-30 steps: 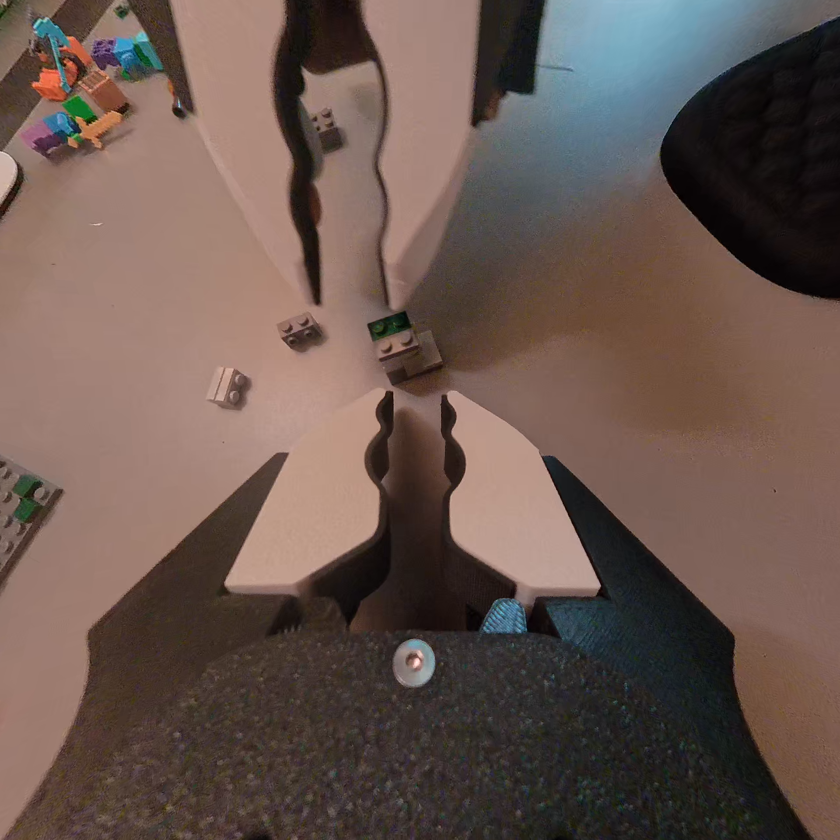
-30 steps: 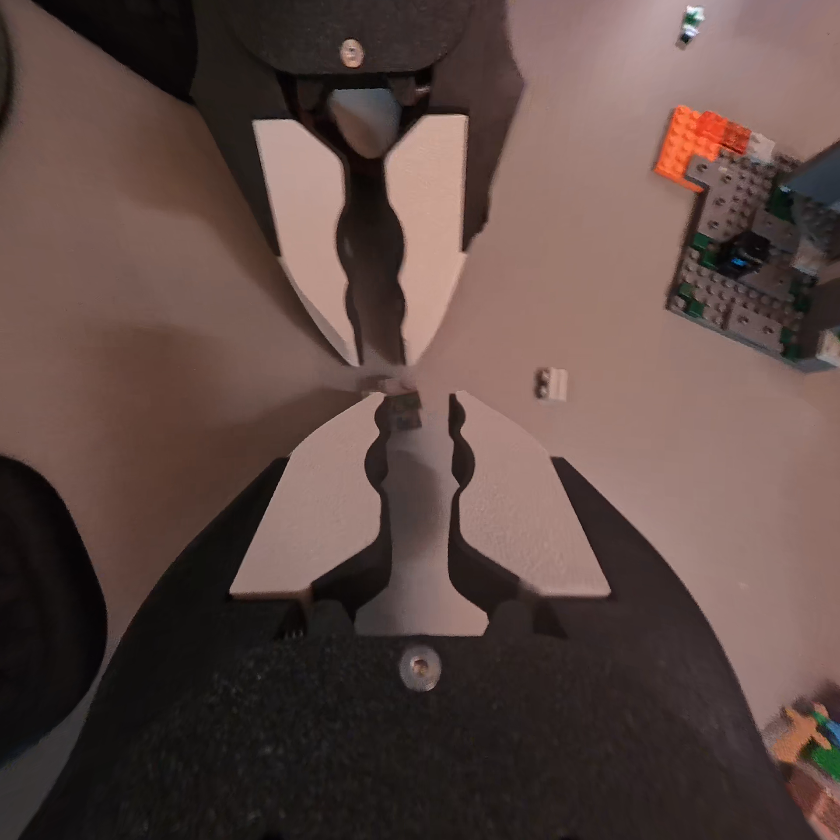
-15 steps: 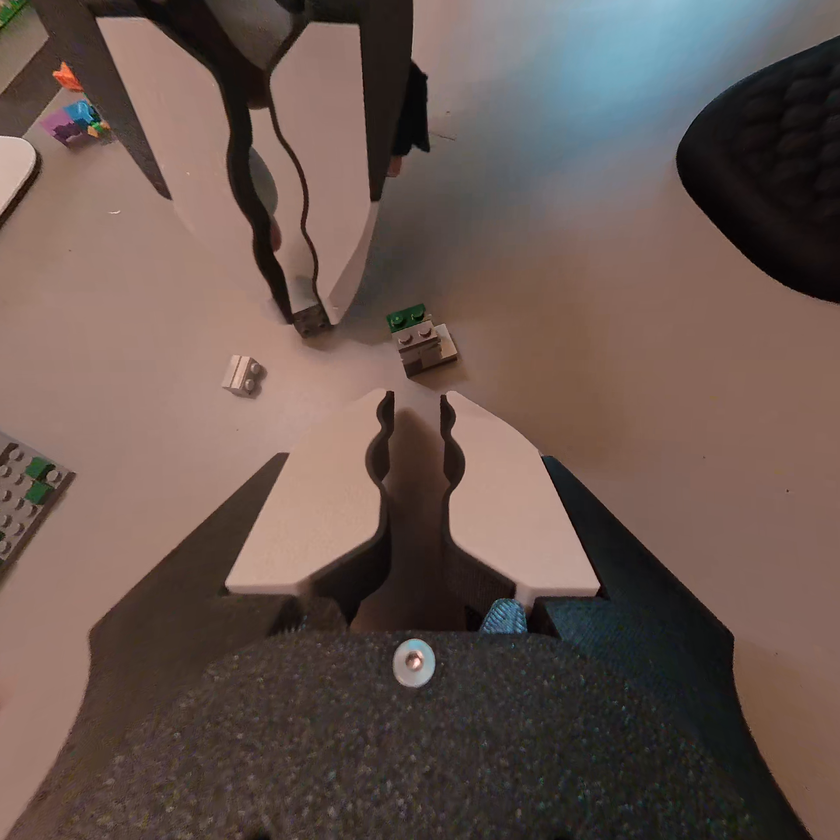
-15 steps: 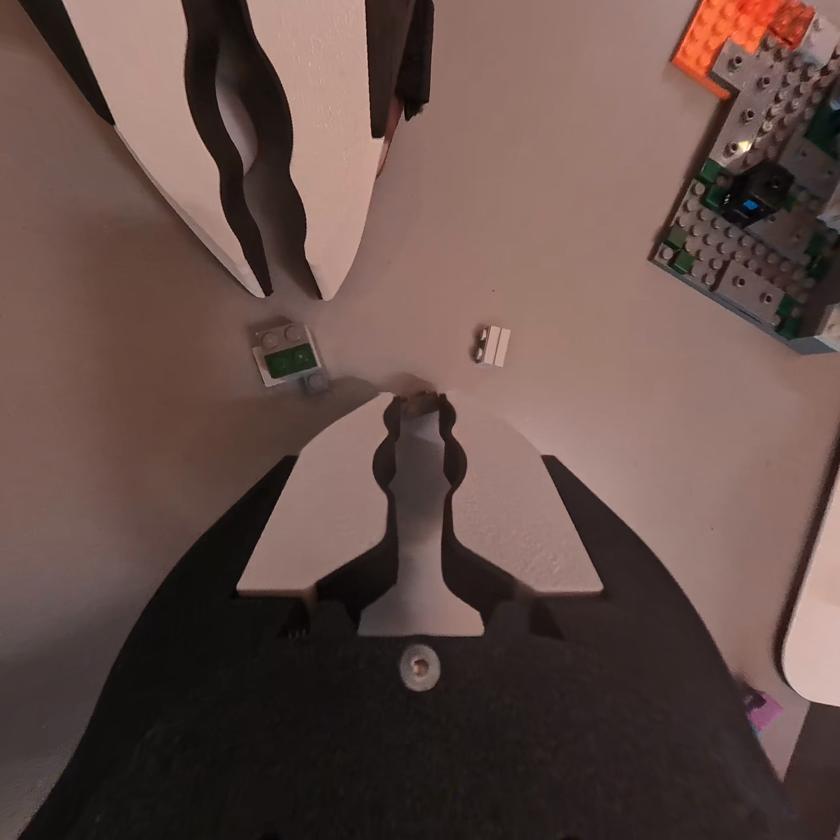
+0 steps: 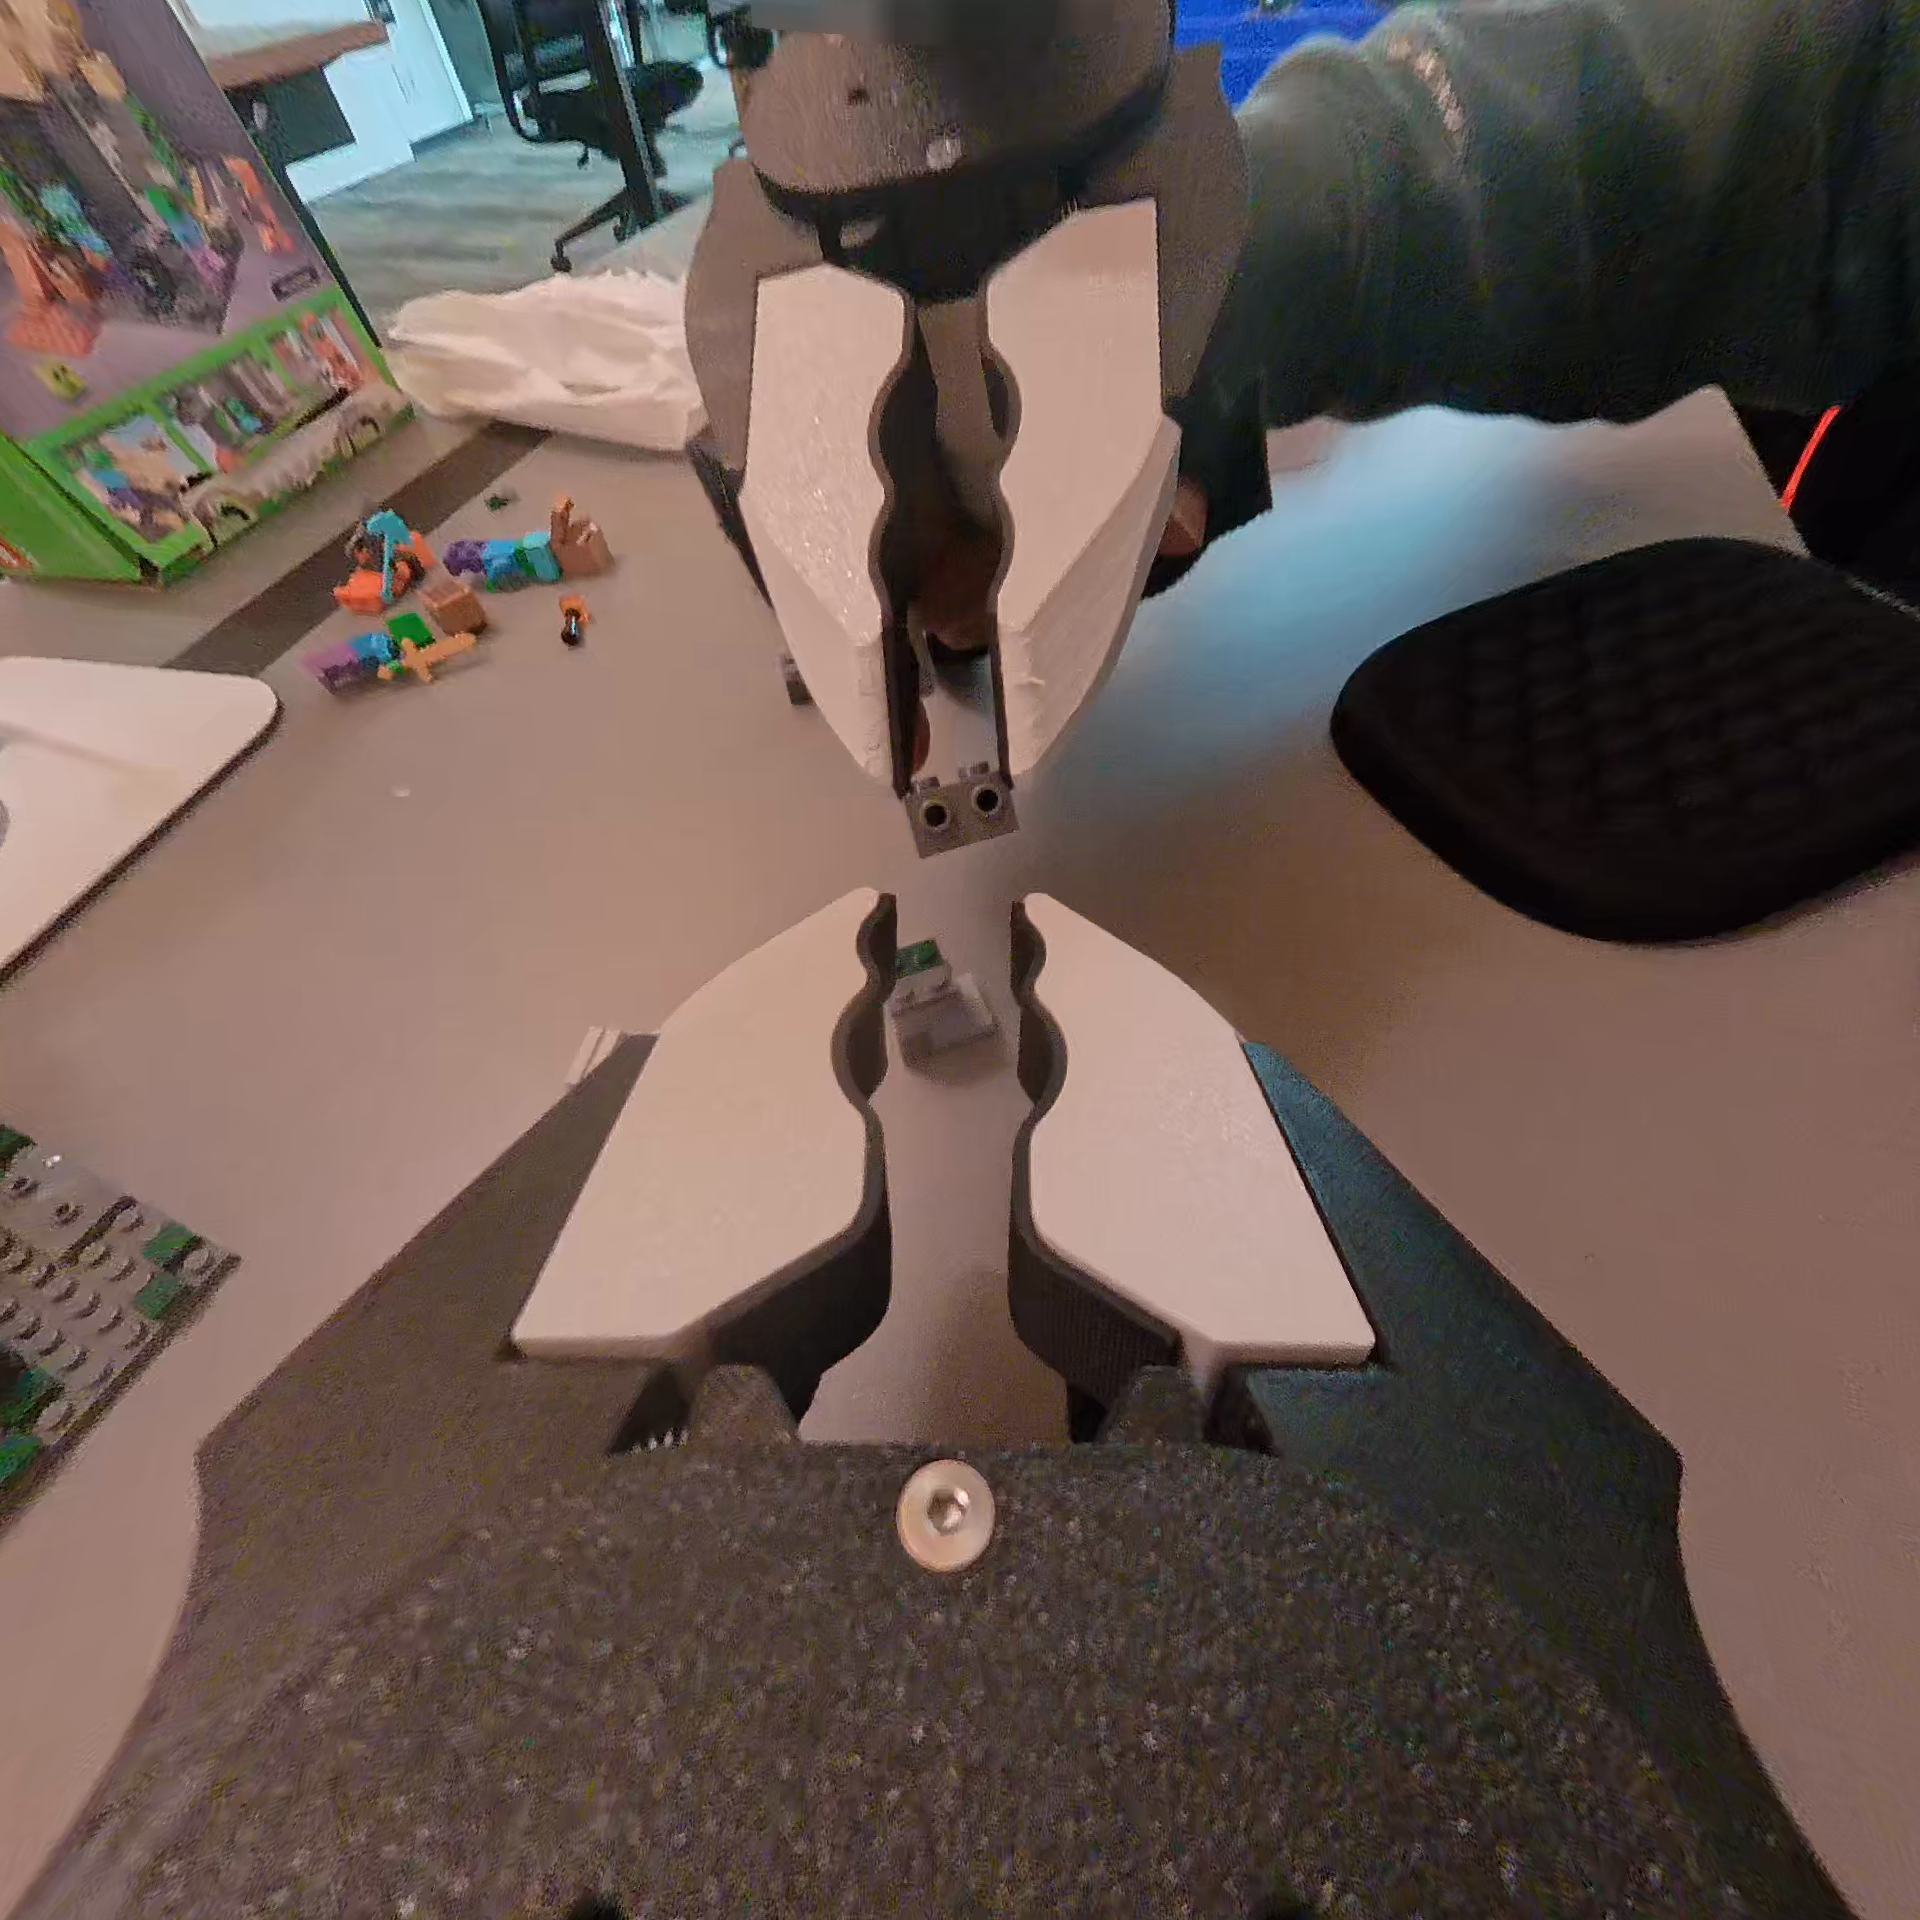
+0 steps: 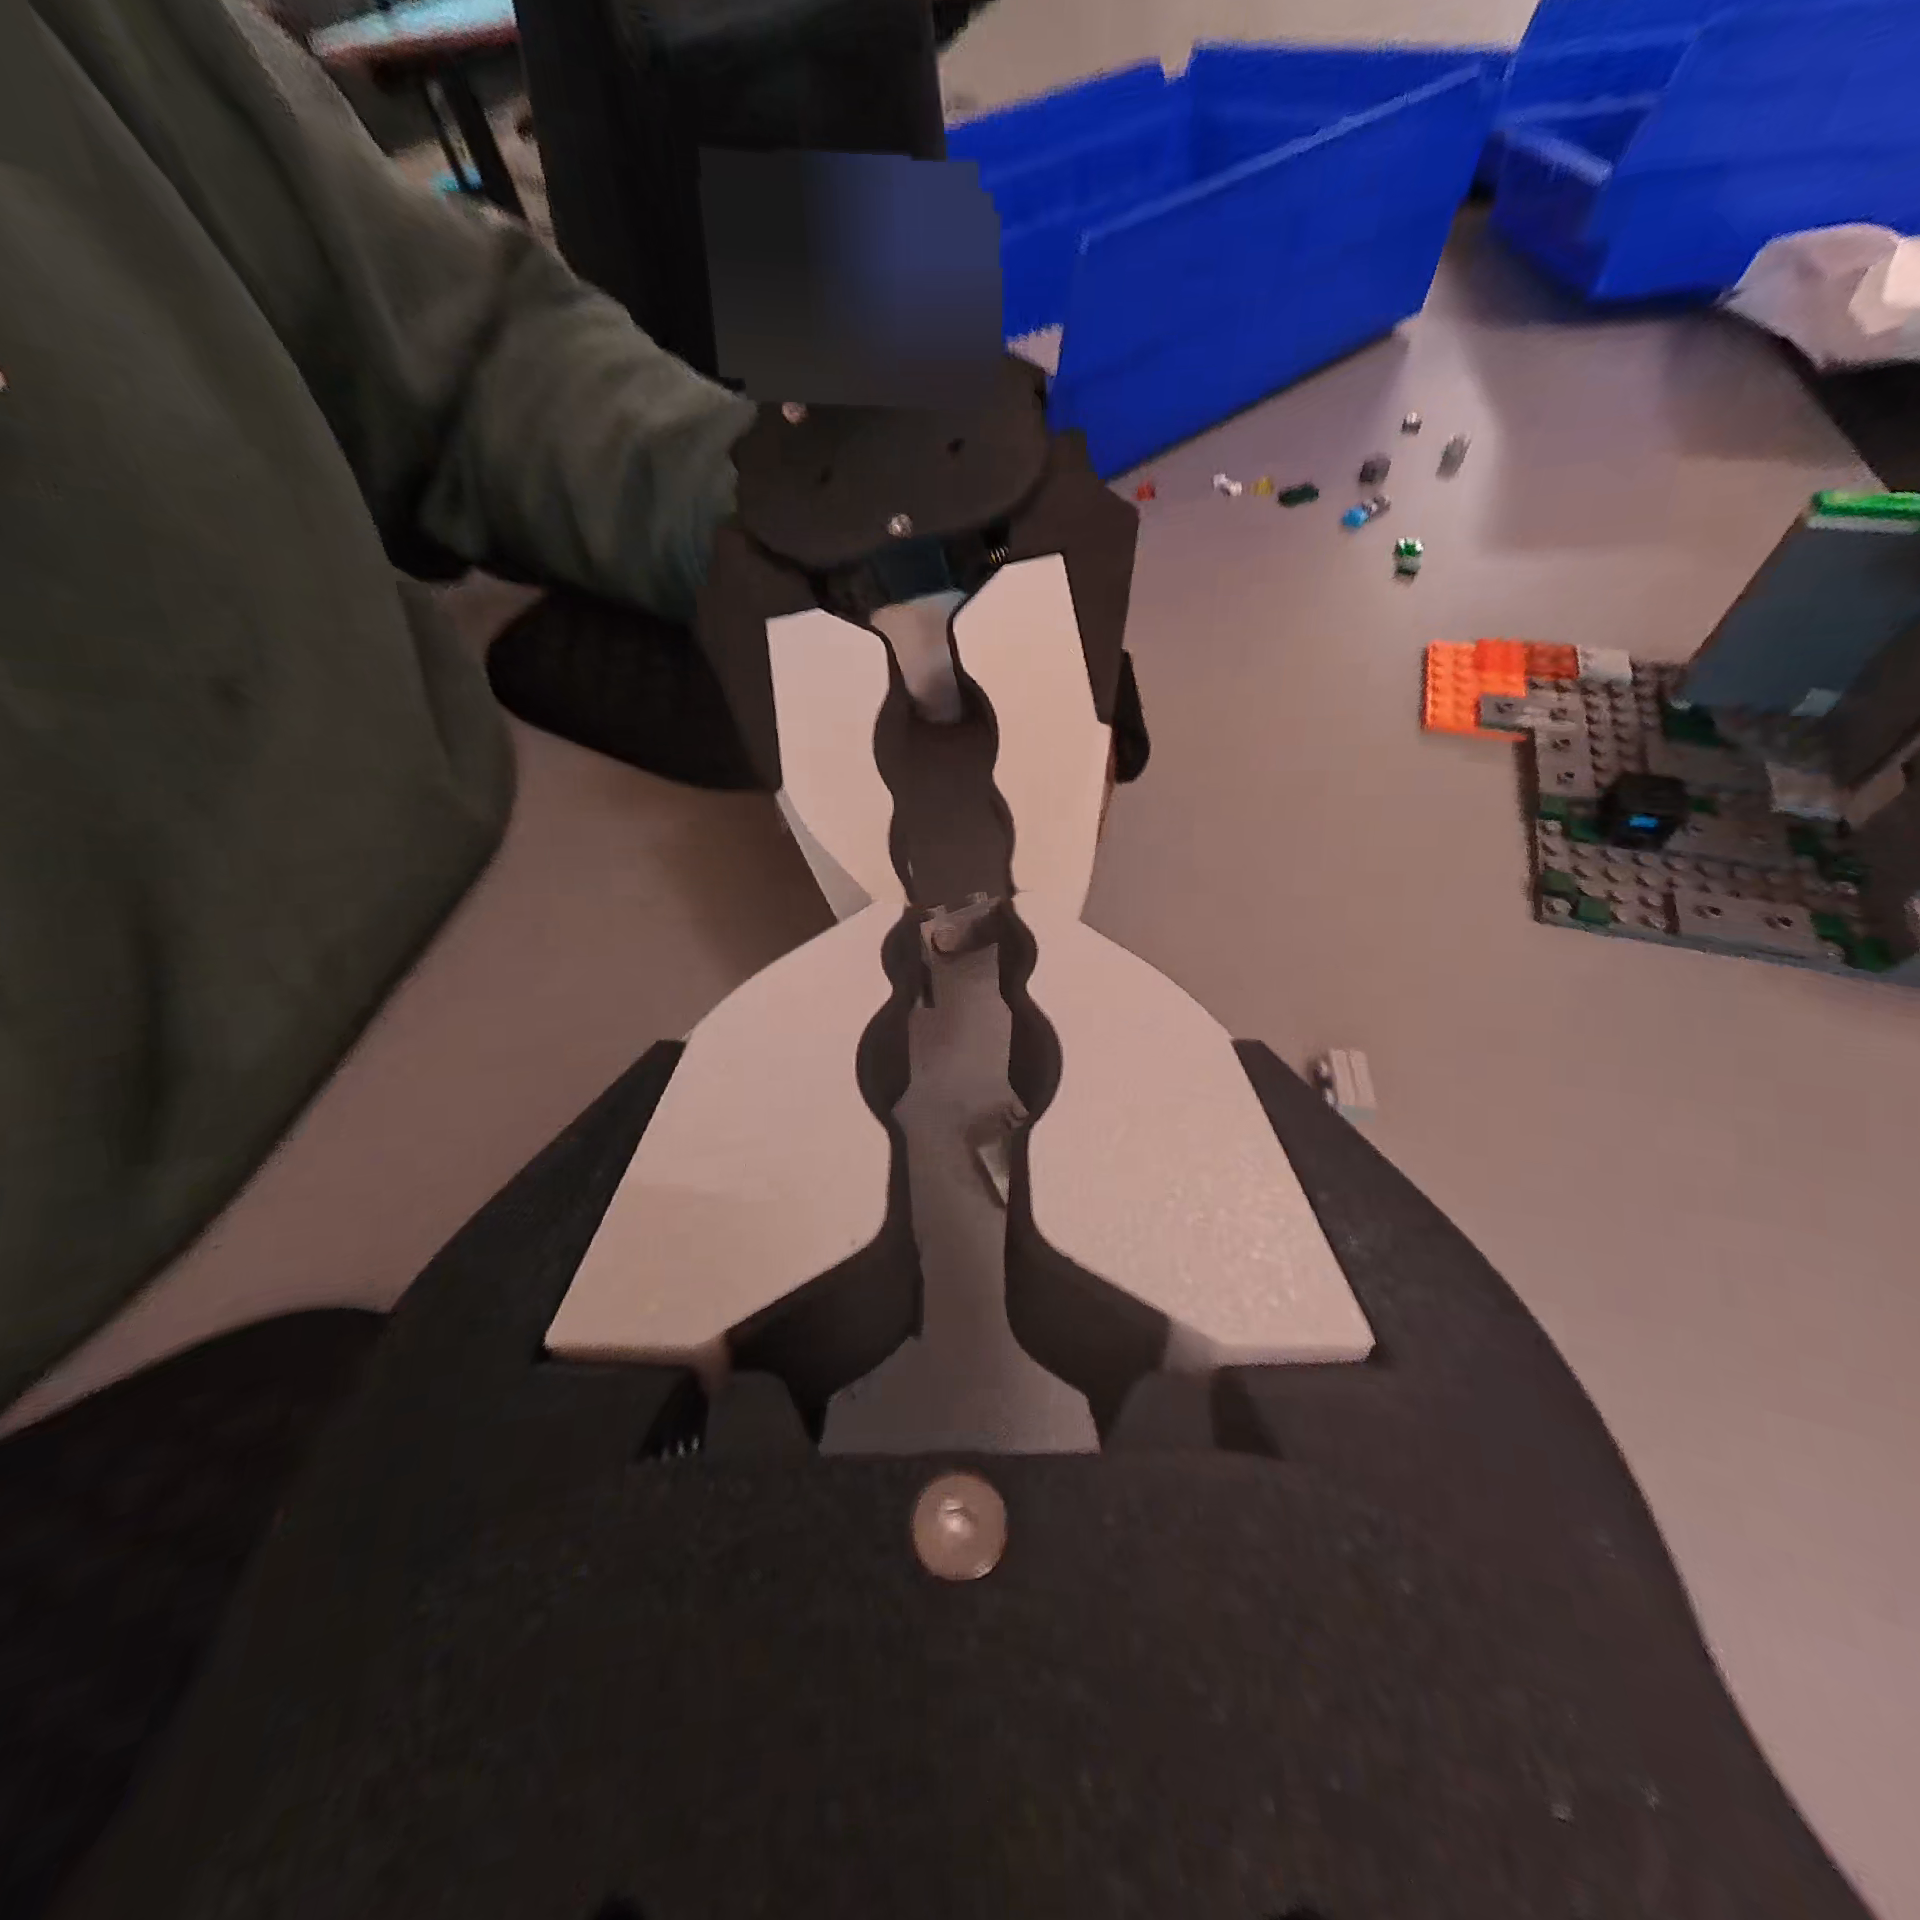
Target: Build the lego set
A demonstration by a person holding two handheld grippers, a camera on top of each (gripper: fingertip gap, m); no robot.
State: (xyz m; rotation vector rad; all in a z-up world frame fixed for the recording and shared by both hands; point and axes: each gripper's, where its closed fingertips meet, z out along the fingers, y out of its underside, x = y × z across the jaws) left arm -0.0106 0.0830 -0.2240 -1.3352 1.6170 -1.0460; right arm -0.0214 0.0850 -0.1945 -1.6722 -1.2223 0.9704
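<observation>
- Grey tabletop is lying beneath both claws.
- Right gripper is pinching a grey brick at its tips.
- Left gripper is hanging narrowly parted above a small grey-green assembly.

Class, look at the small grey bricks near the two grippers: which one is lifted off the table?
The grey brick pinched in the right gripper, two holes facing the camera. The green-topped piece and the pale brick lie on the table.

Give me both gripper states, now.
Left gripper: open, empty.
Right gripper: shut on a small grey brick.
</observation>
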